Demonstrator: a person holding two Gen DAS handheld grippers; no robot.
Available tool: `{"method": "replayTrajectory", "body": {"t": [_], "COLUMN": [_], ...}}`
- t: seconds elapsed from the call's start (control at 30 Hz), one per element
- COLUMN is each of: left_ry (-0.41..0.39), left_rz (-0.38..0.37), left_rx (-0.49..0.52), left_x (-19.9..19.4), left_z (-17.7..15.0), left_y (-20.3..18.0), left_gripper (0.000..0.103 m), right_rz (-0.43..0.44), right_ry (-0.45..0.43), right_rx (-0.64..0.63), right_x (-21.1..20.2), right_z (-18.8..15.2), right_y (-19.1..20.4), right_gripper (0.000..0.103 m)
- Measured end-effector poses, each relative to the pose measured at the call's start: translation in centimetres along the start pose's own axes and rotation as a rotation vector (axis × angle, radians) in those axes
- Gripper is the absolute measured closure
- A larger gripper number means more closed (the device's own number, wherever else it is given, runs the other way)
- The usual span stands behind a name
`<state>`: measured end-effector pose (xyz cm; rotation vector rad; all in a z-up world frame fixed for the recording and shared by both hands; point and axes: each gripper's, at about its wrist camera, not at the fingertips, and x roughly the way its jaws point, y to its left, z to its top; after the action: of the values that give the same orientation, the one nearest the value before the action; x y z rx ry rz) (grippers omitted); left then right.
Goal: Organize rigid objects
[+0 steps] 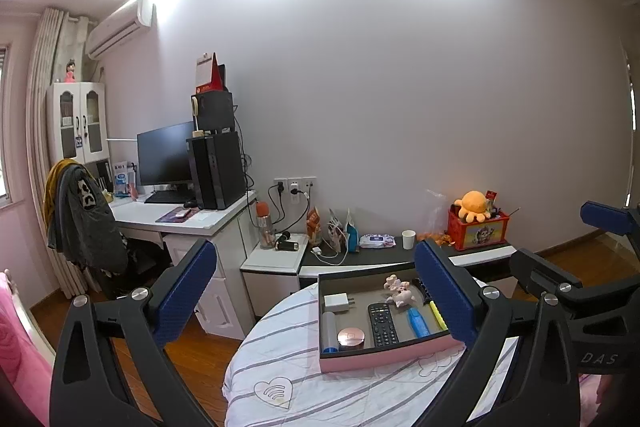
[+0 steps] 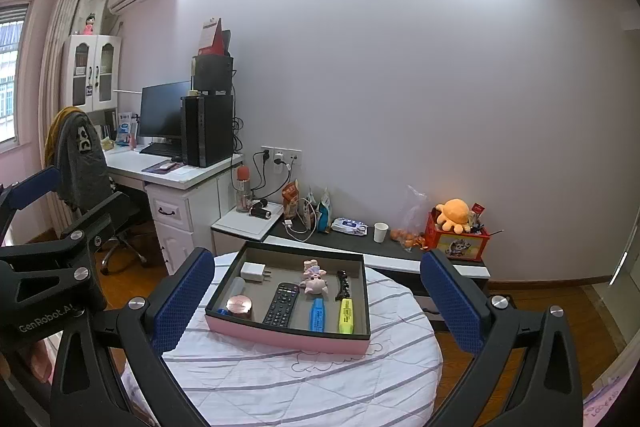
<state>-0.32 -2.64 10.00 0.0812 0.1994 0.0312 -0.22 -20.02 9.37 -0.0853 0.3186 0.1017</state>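
A pink tray (image 2: 280, 335) with a dark rim sits on a round table with a striped cloth (image 2: 300, 379). In it lie a white charger (image 2: 253, 271), a black remote (image 2: 281, 304), a round rose-gold compact (image 2: 239, 305), a pink figurine (image 2: 314, 279), a blue marker (image 2: 317, 315), a yellow highlighter (image 2: 346, 315) and a black clip (image 2: 341, 283). The tray also shows in the left wrist view (image 1: 384, 353). My left gripper (image 1: 316, 291) and right gripper (image 2: 316, 301) are both open and empty, held back above the table's near side.
A low dark bench (image 2: 360, 247) behind the table carries a paper cup (image 2: 381, 231), wipes, cables and a red box with an orange plush (image 2: 454, 215). A white desk (image 2: 176, 171) with monitor and PC tower stands at left, with a draped chair (image 2: 80, 163).
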Motion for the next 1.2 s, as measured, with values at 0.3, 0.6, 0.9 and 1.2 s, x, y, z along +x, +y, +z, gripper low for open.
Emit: {"method": "replayTrajectory", "body": {"t": [0.3, 0.6, 0.9, 1.2], "left_ry": [-0.001, 0.002, 0.002, 0.006], "left_rz": [0.003, 0.0, -0.005, -0.017], "left_rx": [0.002, 0.001, 0.003, 0.0], "left_x": [0.04, 0.03, 0.0, 0.08], "left_z": [0.06, 0.1, -0.01, -0.07], "left_y": [0.0, 0.05, 0.12, 0.03], "left_gripper": [0.003, 0.003, 0.003, 0.003], "right_rz": [0.004, 0.007, 0.001, -0.005], "right_ry": [0.003, 0.009, 0.009, 0.014], "right_rx": [0.002, 0.005, 0.005, 0.0], "right_x": [0.09, 0.32, 0.26, 0.2], "right_z": [0.06, 0.12, 0.12, 0.0], "right_y": [-0.03, -0.33, -0.42, -0.45], "right_gripper": [0.0, 0.0, 0.0, 0.0]}}
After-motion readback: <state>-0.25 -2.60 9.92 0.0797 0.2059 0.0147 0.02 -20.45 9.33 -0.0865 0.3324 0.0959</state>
